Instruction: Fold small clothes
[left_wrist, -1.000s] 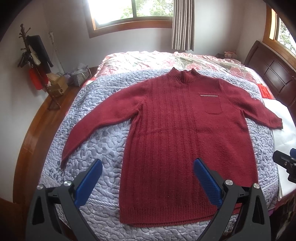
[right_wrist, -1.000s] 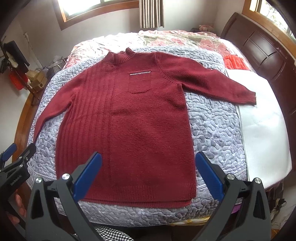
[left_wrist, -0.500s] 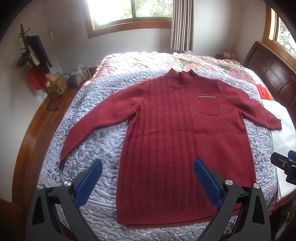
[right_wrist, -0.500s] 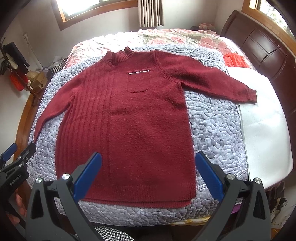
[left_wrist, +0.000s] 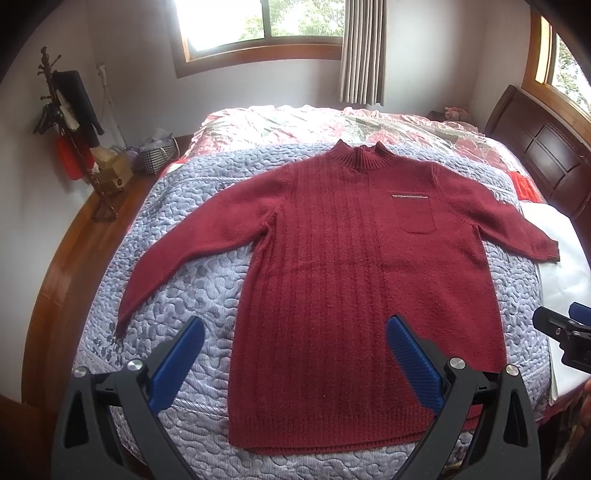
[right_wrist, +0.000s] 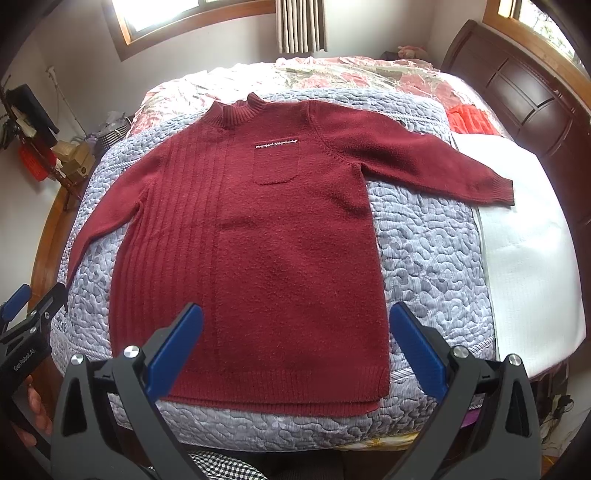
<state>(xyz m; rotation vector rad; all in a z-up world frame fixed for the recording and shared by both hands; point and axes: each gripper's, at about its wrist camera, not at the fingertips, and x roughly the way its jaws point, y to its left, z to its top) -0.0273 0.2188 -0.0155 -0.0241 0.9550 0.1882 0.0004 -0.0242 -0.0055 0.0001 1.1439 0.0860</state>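
A red sweater (left_wrist: 354, 280) lay flat on the quilted bed (left_wrist: 192, 236) — sleeves spread. Both hand-held grippers — left (left_wrist: 295, 363), right (right_wrist: 295, 349) — hovered above its hem, jaws wide apart, empty.

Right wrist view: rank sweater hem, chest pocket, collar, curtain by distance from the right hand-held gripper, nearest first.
1. Sweater hem: just ahead of the open right hand-held gripper, low centre.
2. Chest pocket: mid-sweater, slightly left of centre.
3. Collar: far end of the sweater, left.
4. Curtain: back wall, beyond the bed.
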